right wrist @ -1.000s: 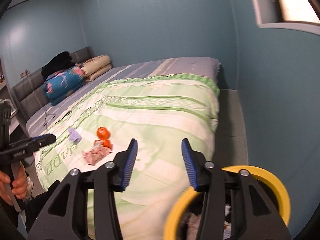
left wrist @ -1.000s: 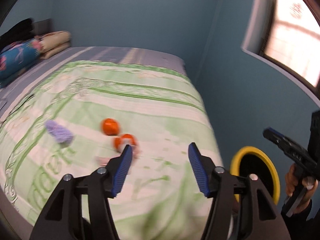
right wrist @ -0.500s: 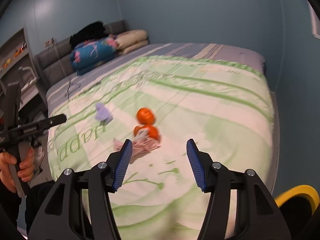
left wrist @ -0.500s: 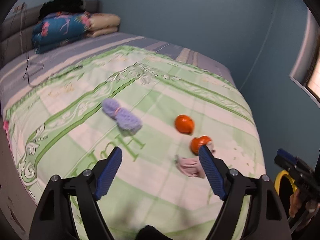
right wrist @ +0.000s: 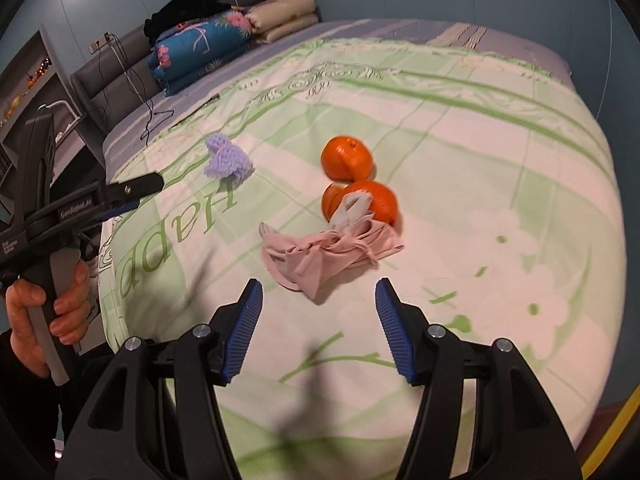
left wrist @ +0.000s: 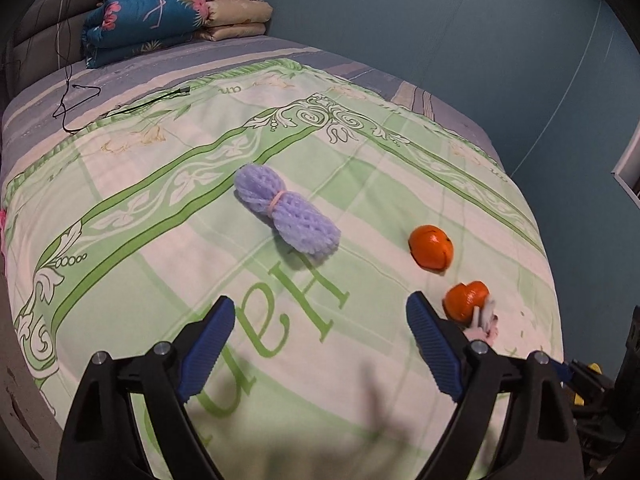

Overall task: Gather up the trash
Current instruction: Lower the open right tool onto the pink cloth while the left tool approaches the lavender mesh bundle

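A purple foam net (left wrist: 286, 216) lies on the green bedspread (left wrist: 160, 208), ahead of my open, empty left gripper (left wrist: 320, 340). Two pieces of orange peel (left wrist: 431, 246) (left wrist: 466, 300) lie to its right. In the right wrist view the crumpled pink face mask (right wrist: 326, 254) lies just ahead of my open, empty right gripper (right wrist: 318, 330), touching the nearer orange peel (right wrist: 374, 202). The farther peel (right wrist: 346, 158) and the foam net (right wrist: 228, 162) lie beyond. The left gripper (right wrist: 136, 188) shows at the left, held by a hand.
Folded blankets (left wrist: 172, 12) and pillows are stacked at the head of the bed. A black cable (left wrist: 76, 96) lies on the sheet. A yellow bin rim (right wrist: 612, 432) shows at the lower right. Blue walls surround the bed.
Both grippers have swung from the yellow bin toward the bed and moved closer to the trash. The left now faces the foam net, the right the pink mask.
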`<state>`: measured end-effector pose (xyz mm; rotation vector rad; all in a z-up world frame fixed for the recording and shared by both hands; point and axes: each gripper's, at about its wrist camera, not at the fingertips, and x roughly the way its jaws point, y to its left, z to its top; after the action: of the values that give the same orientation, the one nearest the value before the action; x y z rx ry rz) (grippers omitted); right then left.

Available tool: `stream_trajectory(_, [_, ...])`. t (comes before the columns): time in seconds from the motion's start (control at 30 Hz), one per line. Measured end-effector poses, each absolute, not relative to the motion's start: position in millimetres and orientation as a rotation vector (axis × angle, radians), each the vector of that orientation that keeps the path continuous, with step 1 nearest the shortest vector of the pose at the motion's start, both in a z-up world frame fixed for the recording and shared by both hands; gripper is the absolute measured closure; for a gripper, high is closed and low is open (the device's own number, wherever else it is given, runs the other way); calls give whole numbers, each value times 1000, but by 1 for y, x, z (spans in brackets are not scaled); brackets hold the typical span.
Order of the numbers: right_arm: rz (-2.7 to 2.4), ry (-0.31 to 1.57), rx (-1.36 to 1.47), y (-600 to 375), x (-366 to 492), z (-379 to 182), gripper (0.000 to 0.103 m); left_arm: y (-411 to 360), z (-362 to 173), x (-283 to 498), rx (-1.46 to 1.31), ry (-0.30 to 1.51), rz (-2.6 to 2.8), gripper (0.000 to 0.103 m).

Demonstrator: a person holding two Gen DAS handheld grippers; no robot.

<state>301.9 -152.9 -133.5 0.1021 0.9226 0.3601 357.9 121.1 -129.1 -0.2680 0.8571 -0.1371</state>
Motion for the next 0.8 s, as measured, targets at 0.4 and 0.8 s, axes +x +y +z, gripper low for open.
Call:
stream_trajectory(0.4, [297, 988, 129, -137, 329, -153, 47, 135, -146, 430, -315, 931, -61, 19])
stream_trajectory(0.8, [281, 1046, 162, -129, 352, -167, 48, 129, -171, 483, -314, 1003, -71, 21])
